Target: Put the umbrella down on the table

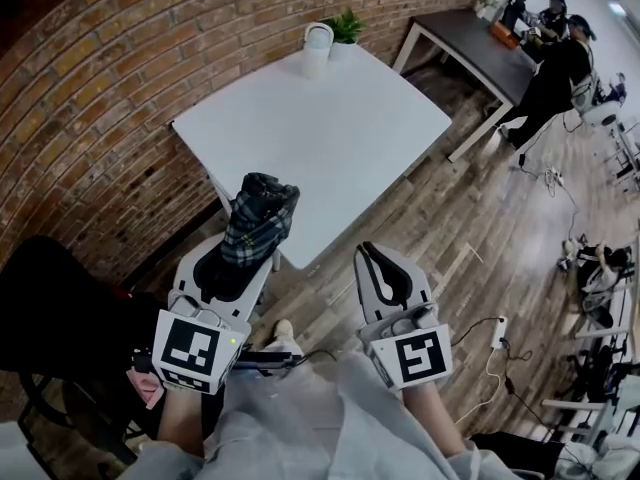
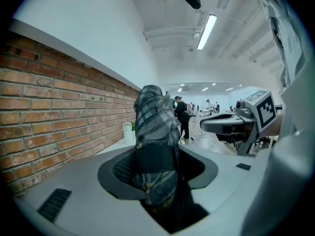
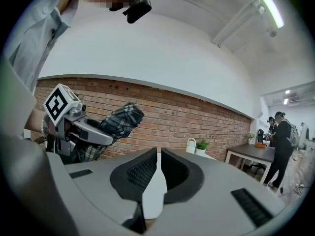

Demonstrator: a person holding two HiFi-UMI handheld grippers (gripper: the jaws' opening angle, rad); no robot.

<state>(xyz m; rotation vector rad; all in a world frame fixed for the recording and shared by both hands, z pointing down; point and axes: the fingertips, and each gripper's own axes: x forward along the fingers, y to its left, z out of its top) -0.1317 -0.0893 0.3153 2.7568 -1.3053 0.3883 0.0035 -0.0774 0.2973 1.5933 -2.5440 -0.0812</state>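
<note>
Left gripper: clenched on the lower part of the folded plaid umbrella.
Umbrella: held in the air, top end tilted forward, by the near corner of the table; not resting on the tabletop.
Right gripper: jaws drawn together, nothing between them; beside the left, apart from the umbrella.
Table: white, near and middle parts bare.
White jug, potted plant: at the far edge, well apart from the umbrella.
Done, by judgement: umbrella in grip and close to the table.
Left: carry over the top, lower, lay flat, release.
</note>
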